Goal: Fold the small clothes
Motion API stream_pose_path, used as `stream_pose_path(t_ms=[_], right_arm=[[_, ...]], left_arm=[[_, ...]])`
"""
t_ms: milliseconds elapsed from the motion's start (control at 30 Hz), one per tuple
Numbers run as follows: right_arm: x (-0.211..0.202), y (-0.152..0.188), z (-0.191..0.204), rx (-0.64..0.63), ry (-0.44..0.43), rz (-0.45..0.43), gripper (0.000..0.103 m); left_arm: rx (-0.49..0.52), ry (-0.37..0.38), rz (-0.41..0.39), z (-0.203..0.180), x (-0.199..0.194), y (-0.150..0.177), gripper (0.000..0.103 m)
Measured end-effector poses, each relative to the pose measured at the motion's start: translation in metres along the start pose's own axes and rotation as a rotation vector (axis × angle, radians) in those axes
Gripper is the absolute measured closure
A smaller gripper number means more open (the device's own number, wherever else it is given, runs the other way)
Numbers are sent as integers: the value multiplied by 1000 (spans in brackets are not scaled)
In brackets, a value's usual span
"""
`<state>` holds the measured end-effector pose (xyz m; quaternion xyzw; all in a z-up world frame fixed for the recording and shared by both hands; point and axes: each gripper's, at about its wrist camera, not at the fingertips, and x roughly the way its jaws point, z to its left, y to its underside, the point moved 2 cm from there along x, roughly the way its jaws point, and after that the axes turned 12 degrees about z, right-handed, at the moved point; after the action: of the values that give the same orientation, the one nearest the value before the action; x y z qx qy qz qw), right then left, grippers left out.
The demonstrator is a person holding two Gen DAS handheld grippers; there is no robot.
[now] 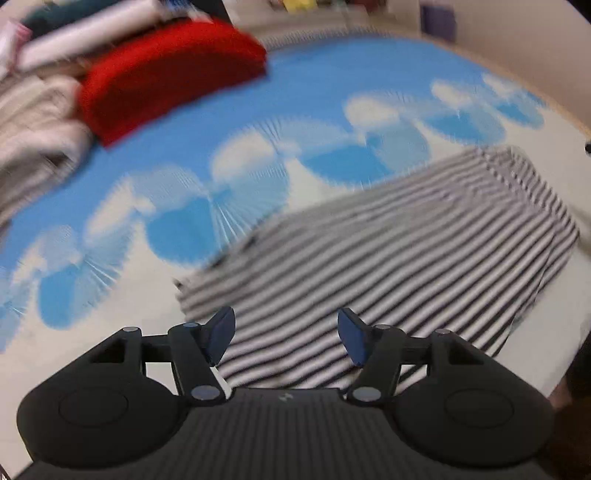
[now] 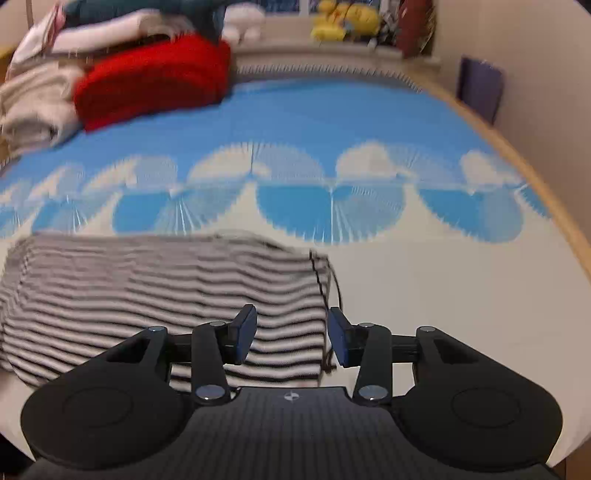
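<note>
Left wrist view: at six o'clock the left gripper [image 1: 286, 334] hangs above the bed with its blue pads spread wide and nothing between them, released from the cloth. Just beyond the pads, from the centre out toward three o'clock, lies the striped garment [image 1: 388, 258], black and white bands, folded over on itself and flat on the bedspread [image 1: 288, 103], its far corner near the bed's right edge. The bedspread is cream close by and turns bright blue with white fan shapes farther off. At ten o'clock, well apart from the striped piece, a red folded cloth [image 1: 170, 74] sits against a heap of beige and white laundry [image 1: 37, 122] at the far left. The whole view is smeared by motion, so fine detail is lost. In the right wrist view, the right gripper [image 2: 291, 334] at six o'clock also has its pads parted with a clear gap, gripping nothing; they stand over the near right corner of the striped garment [image 2: 147, 291], which spreads from the centre out to nine o'clock. A thin dark cord [image 2: 327, 295] runs along that garment's right edge, between the pads. Beyond lie the cream and blue bedspread [image 2: 424, 295], then at eleven o'clock the red folded cloth [image 2: 151, 81] beside the beige and white laundry [image 2: 33, 103], and at twelve o'clock a yellow soft toy [image 2: 347, 18] on a ledge behind the bed.
</note>
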<state>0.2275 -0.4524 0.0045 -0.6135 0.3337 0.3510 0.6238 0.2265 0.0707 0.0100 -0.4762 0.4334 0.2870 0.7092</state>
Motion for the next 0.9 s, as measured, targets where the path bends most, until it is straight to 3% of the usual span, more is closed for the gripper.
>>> stream_pose_path(t_ms=[100,233,333,467,533,667,833,900], right_arm=[[-22,6,19,1,28,-47,51],[-37,18,54,30,18,-87,47],[-47,31,76,47,27,-112,46],[-40,43,105,53,25,-104,46],[-37,47,120,46,31,-107,46],[-28,48,145,60,0,-92,46],[-11,47,174,48,-30,-76,46],[-5,47,193,17,-52,-70,46]], left_arm=[[-62,-22,-118,-4,-37,6,19],[-132,-64,-217,-12,-75,17,18],[-187,-50,-267,-17,-85,24,16],[-294,-41,-281,-7,-71,47,13],[-341,-74,-211,1,-56,50,13],[-347,-143,-292,8,-57,57,13],[-409,-127,-228,22,-39,69,18],[-417,-122,-272,28,-43,70,18]])
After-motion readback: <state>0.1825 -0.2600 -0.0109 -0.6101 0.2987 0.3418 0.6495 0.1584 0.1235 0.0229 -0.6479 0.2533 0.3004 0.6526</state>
